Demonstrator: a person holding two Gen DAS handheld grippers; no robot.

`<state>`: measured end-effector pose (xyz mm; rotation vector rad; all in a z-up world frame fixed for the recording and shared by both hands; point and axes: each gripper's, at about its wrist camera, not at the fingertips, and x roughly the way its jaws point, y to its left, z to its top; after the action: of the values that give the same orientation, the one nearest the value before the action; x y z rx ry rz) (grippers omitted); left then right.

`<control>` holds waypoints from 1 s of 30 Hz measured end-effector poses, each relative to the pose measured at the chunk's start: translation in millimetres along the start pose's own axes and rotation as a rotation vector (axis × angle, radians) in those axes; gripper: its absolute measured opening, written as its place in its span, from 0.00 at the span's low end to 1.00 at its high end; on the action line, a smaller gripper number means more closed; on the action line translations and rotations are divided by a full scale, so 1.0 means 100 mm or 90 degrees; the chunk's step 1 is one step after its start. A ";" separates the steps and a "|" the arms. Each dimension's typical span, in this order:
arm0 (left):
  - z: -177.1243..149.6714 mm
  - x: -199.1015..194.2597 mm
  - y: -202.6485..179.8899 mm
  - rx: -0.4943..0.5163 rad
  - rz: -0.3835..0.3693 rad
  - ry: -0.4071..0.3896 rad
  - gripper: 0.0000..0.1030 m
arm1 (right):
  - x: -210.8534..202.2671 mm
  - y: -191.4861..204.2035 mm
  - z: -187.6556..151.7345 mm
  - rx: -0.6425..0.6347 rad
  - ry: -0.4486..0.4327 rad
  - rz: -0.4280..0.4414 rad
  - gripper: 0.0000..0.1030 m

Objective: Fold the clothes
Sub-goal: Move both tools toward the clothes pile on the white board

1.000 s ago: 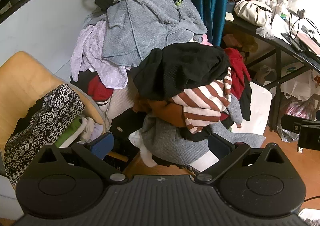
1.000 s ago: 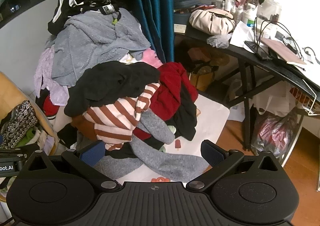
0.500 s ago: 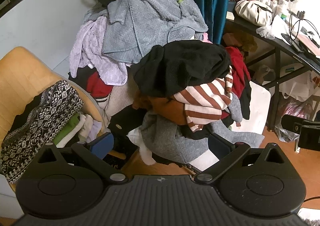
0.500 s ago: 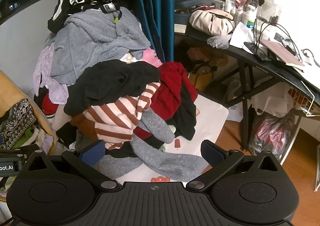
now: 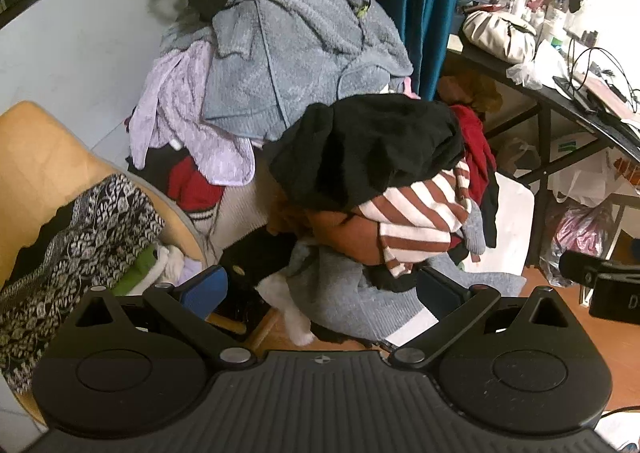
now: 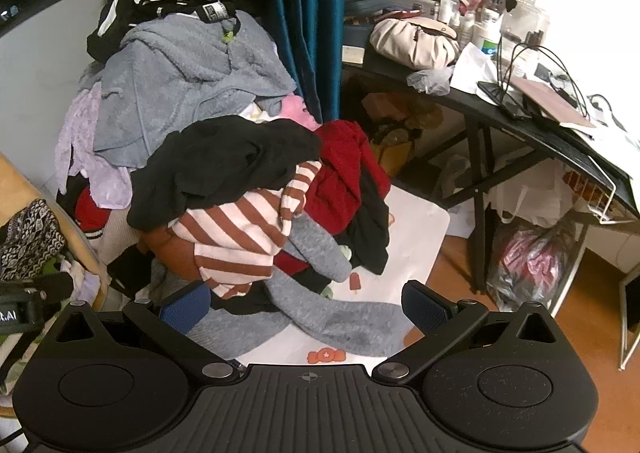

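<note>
Ahead of both tongs, a heap of unfolded clothes (image 6: 224,173) rises against a blue curtain (image 6: 304,33), garments slumped over one another as if dropped, none laid flat. A grey fleece top (image 5: 296,65) drapes the far crest; nearer, a black garment (image 6: 228,165) caps a striped sweater (image 6: 240,237), with a red knit (image 6: 340,173) sagging to the right. A grey sleeve (image 6: 344,321) trails onto a white mat (image 6: 416,229) just beyond the right tongs (image 6: 306,305), whose fingers stand spread and hold nothing. The left tongs (image 5: 320,289) hover likewise, parted and empty, above the heap's near edge. To their left, a tan chair (image 5: 44,157) carries a small stack topped by a patterned black-and-white cloth (image 5: 80,237); whether that stack is folded work cannot be told. Right of the tongs, a cluttered black desk (image 6: 560,149) stands apart from the laundry.
</note>
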<state>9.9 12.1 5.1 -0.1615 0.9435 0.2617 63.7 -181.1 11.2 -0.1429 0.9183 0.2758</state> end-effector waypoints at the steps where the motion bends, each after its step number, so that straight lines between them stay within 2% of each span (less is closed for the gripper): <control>1: 0.01 0.00 0.03 0.003 -0.001 -0.001 0.99 | -0.01 0.02 -0.01 0.006 0.000 -0.003 0.99; 12: 0.06 0.02 0.36 0.031 -0.011 -0.016 0.99 | -0.10 0.23 -0.14 0.065 -0.008 -0.038 0.99; 19: 0.03 0.03 0.63 0.022 -0.026 -0.026 0.99 | -0.17 0.38 -0.20 0.092 -0.010 -0.066 0.99; 27: -0.04 0.00 0.95 0.014 -0.019 -0.040 0.99 | -0.34 0.62 -0.17 0.093 -0.075 -0.081 0.99; 30: -0.06 -0.02 1.07 0.010 -0.014 -0.047 0.99 | -0.35 0.69 -0.16 0.099 -0.084 -0.079 0.99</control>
<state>-27.4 112.9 0.9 -0.1464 0.8696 0.2390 10.4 -125.6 29.4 -0.0378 0.7937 0.0976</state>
